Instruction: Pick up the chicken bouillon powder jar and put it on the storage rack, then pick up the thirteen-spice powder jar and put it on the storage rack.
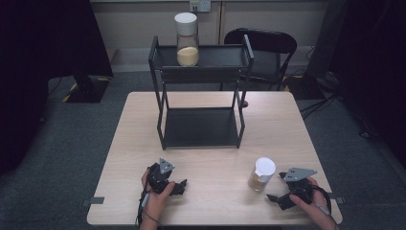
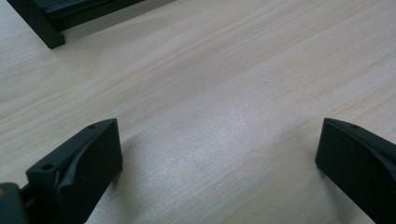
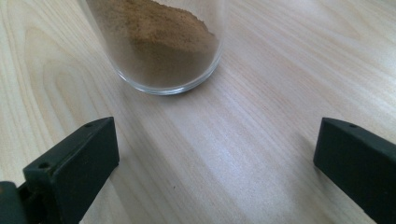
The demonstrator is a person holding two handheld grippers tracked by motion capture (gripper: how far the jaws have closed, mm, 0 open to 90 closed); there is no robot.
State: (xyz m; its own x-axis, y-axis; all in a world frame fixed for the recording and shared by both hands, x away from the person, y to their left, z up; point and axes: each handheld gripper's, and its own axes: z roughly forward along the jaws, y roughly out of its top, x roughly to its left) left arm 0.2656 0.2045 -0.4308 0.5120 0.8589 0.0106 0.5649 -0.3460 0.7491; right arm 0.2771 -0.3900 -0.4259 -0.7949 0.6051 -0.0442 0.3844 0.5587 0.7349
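A clear jar (image 1: 261, 175) with a white lid and brown powder stands on the table at the front right. Its base (image 3: 163, 51) sits just ahead of my right gripper (image 3: 215, 163), whose jaws stand wide apart with nothing between them. In the high view my right gripper (image 1: 276, 198) lies just right of and below the jar. My left gripper (image 1: 181, 187) rests at the front centre-left, open over bare wood (image 2: 219, 154). A second jar (image 1: 187, 40) with pale powder and a white lid stands on the top shelf of the black rack (image 1: 201, 127).
The black two-tier rack occupies the table's middle and far side; its foot (image 2: 49, 39) appears at the top left of the left gripper view. A black chair (image 1: 265, 52) stands behind the table. The wooden table (image 1: 287, 124) ends close to both hands.
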